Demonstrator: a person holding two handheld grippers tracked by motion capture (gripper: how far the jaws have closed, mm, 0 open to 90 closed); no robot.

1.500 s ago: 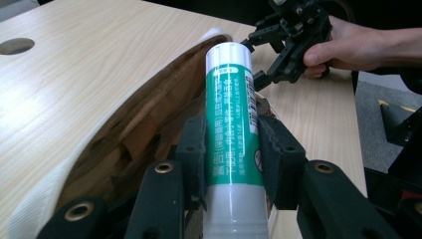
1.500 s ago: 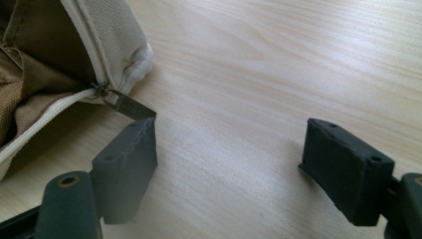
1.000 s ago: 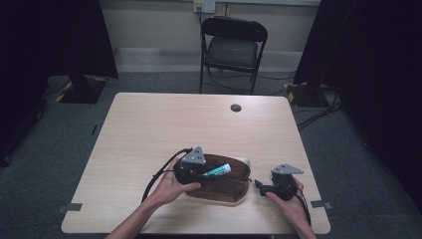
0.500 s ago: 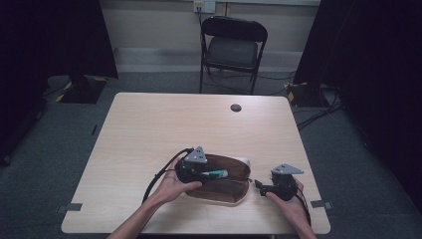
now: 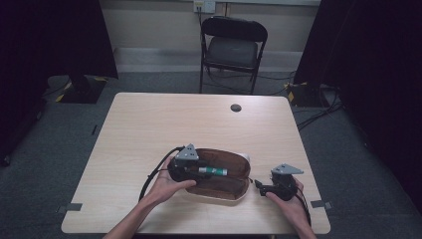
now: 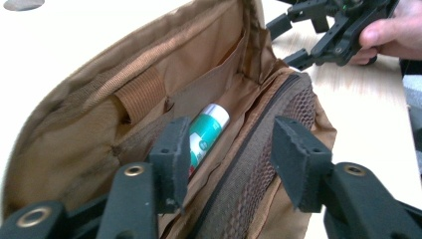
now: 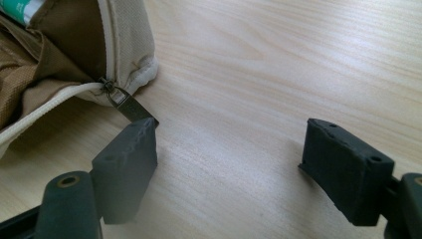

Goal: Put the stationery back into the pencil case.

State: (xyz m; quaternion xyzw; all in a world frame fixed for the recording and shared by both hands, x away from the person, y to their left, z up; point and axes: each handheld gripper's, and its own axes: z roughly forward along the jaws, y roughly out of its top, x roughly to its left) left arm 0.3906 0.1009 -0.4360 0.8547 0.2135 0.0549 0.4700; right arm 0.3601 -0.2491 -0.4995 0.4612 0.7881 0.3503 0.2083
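An open brown pouch (image 5: 221, 188) with a cream outside lies near the table's front edge. A green and white tube (image 5: 213, 171) rests inside it along the inner pocket (image 6: 206, 130). My left gripper (image 5: 197, 172) reaches into the pouch (image 6: 94, 124). Its jaws have just been opening; they stand apart (image 6: 231, 154), one beside the tube without pressing it, with the mesh pocket's edge between them. My right gripper (image 5: 259, 185) stands open (image 7: 229, 154) on the table at the pouch's right end, its left jaw touching the zipper pull (image 7: 127, 105).
A small dark disc (image 5: 236, 107) lies at the far side of the wooden table (image 5: 149, 129). A folding chair (image 5: 232, 50) stands behind the table. The person's hands come in from the front edge.
The tube went from raised and tilted over the pouch to lying inside it. The left gripper lowered with it and its jaws opened, letting it go. The right gripper stayed still.
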